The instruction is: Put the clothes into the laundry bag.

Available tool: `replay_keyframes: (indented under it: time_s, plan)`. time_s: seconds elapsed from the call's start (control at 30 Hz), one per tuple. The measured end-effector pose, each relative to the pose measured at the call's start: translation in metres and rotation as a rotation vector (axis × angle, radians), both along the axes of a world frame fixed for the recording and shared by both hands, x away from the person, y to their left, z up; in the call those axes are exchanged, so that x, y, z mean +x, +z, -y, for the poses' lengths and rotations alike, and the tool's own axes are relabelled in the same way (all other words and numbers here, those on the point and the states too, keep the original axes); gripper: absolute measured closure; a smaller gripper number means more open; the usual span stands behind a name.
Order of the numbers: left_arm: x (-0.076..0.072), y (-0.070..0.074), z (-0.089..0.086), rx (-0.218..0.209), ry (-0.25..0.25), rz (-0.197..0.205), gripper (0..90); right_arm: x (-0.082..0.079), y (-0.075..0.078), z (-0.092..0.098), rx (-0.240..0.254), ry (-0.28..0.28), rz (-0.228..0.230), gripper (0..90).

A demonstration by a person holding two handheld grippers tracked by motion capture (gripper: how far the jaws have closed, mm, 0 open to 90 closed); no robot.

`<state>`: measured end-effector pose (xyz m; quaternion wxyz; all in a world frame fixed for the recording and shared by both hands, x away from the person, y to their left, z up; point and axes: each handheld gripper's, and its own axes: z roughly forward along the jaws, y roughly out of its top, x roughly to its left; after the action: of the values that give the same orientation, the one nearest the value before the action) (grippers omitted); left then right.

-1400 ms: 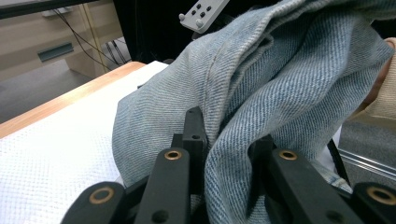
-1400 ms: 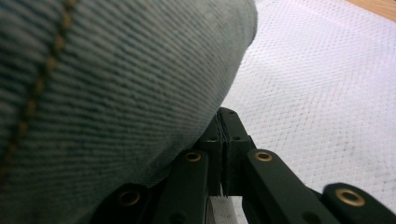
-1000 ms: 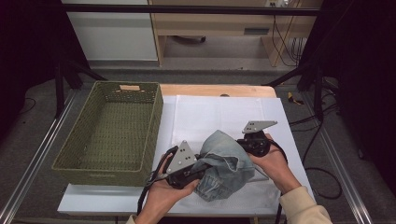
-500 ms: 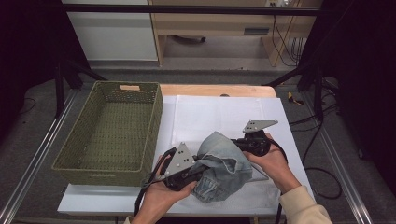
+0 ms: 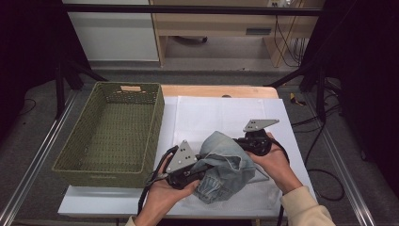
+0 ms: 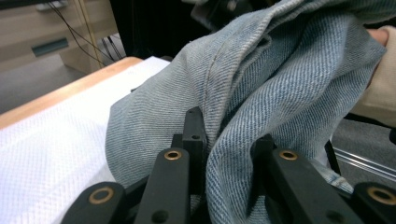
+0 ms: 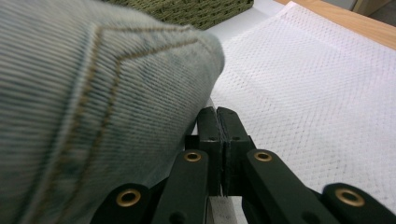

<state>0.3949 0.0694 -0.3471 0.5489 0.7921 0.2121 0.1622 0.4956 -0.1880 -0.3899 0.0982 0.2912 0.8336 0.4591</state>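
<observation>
We're mid-fold: jeans [image 5: 221,165] bunched on the white mat [image 5: 226,115], basket [image 5: 113,132] empty. Left gripper [image 6: 229,140] clamps a denim fold; right gripper [image 7: 218,121] fully closed, nothing visibly pinched.

Green wicker basket [image 5: 113,136] beside white mat [image 5: 226,117]

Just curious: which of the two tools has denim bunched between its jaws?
The left tool: jeans fill its jaw gap; the right tool's jaws meet.
</observation>
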Motion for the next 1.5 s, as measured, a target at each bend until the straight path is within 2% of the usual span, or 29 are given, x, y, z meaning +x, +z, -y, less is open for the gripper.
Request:
replay_keyframes:
  time_s: [0.1, 0.2, 0.3, 0.47, 0.77, 0.87, 1.03, 1.23, 1.3, 1.4, 1.5]
  plan:
    - [0.005, 0.002, 0.005, -0.026, 0.009, -0.011, 75.6, 0.000, -0.001, -0.001, -0.001, 0.001, -0.001, 89.4]
    - [0.008, -0.004, 0.009, -0.024, 0.005, -0.021, 75.5, 0.000, -0.001, 0.000, -0.007, -0.004, 0.000, 89.4]
    - [0.010, -0.010, 0.010, -0.001, 0.003, -0.016, 75.5, 0.003, -0.003, 0.002, -0.005, -0.013, -0.014, 89.5]
    - [0.010, -0.023, 0.009, -0.013, -0.004, -0.059, 75.6, 0.007, -0.005, 0.003, -0.007, -0.030, -0.017, 89.5]
    - [0.002, -0.033, 0.014, 0.065, -0.019, -0.040, 75.6, 0.010, -0.006, 0.008, -0.013, -0.059, -0.024, 89.5]
    - [0.000, -0.037, 0.017, 0.069, -0.032, -0.046, 75.5, 0.009, -0.004, 0.006, -0.019, -0.052, -0.009, 89.4]
    - [-0.002, -0.038, 0.022, 0.067, -0.046, -0.050, 75.5, 0.010, -0.005, 0.003, -0.013, -0.045, -0.014, 89.5]
    - [-0.010, -0.033, 0.026, 0.052, -0.068, -0.045, 75.5, 0.009, -0.003, 0.003, 0.008, -0.039, -0.007, 89.5]
    - [-0.014, -0.032, 0.028, 0.065, -0.083, -0.033, 75.5, 0.009, -0.003, 0.002, 0.011, -0.040, -0.004, 89.5]
    - [-0.014, -0.033, 0.030, 0.083, -0.079, -0.016, 75.5, 0.009, -0.003, 0.002, 0.014, -0.048, -0.005, 89.5]
    - [-0.007, -0.039, 0.030, 0.059, -0.084, -0.063, 75.6, 0.009, -0.002, 0.001, 0.022, -0.041, 0.003, 89.5]
